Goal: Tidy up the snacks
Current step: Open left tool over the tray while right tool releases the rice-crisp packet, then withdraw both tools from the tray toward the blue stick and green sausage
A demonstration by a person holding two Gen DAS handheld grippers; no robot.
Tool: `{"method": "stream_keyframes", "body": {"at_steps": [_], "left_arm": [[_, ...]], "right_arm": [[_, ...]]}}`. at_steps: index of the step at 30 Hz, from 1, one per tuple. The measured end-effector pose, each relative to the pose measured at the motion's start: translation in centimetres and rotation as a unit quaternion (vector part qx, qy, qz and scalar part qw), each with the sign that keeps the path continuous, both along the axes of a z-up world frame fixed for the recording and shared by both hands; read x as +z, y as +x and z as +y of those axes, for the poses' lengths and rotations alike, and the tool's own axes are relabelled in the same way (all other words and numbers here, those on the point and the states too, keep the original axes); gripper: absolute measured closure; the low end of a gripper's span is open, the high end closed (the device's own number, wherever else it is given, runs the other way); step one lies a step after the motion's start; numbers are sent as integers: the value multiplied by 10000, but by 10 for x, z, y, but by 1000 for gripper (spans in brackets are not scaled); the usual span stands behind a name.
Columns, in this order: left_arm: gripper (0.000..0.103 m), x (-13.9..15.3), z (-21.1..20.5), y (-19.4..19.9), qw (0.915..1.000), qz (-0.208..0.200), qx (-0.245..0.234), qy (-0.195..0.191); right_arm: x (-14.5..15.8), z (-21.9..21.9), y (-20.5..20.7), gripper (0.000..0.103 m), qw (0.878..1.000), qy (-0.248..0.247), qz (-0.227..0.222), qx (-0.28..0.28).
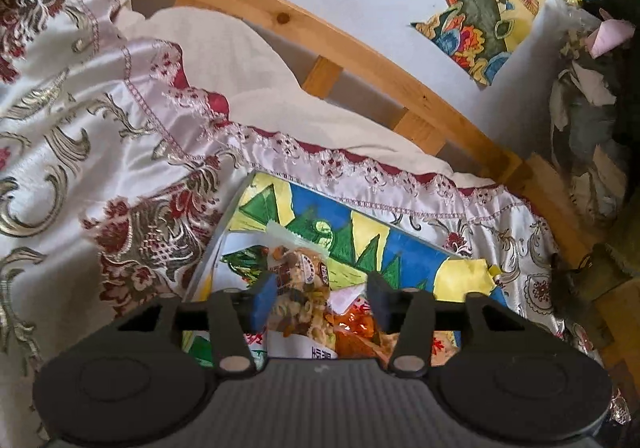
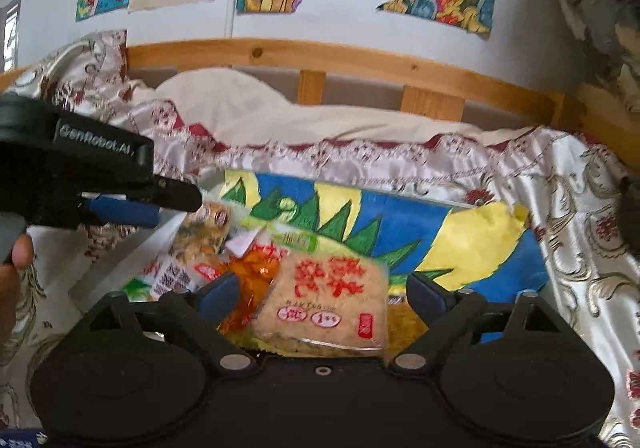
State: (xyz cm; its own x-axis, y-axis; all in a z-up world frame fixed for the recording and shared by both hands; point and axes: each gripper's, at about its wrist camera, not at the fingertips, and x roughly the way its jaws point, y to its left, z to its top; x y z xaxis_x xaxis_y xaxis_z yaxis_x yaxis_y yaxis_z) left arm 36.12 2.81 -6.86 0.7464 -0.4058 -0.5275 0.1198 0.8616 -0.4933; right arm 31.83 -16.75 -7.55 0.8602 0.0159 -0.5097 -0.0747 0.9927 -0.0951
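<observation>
Right gripper [image 2: 322, 294] fingers gape wide around the cracker pack [image 2: 326, 298], pads clear; left gripper [image 1: 320, 298] half-open over the mixed-snack bag [image 1: 298, 276], gripping nothing; both lie in the painted tray [image 2: 400, 215]: placing step, next withdraw.

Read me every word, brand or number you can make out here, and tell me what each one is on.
"GenRobot.AI": on the side of the left hand-held gripper, seen from the right wrist.
Large red characters on the beige snack packet: not legible to me; small print below is blurred.
Print on the mixed snack bag and white wrapper: too blurred.
</observation>
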Motion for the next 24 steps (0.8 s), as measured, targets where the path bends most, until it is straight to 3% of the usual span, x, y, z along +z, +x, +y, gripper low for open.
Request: {"method": "stream_keyframes", "body": {"at_steps": [3,8,15,24], "left_arm": [[20,14,2,-12,9998,-160,102,88],[1,40,7,-39,9980,-548,209,256],[1,69,17,-83,9933,-932,482,483],[1,83,20,-159,9856,-1231,463,1065]], "right_arm": [[15,-6,-11,5,9997,132,-186,-132],[41,-17,-37,1,9979,360,-485,-253],[64,-21,-78,1,9963,406,-724,-217],[89,-24,-139,1,9935,581,-952,-215]]}}
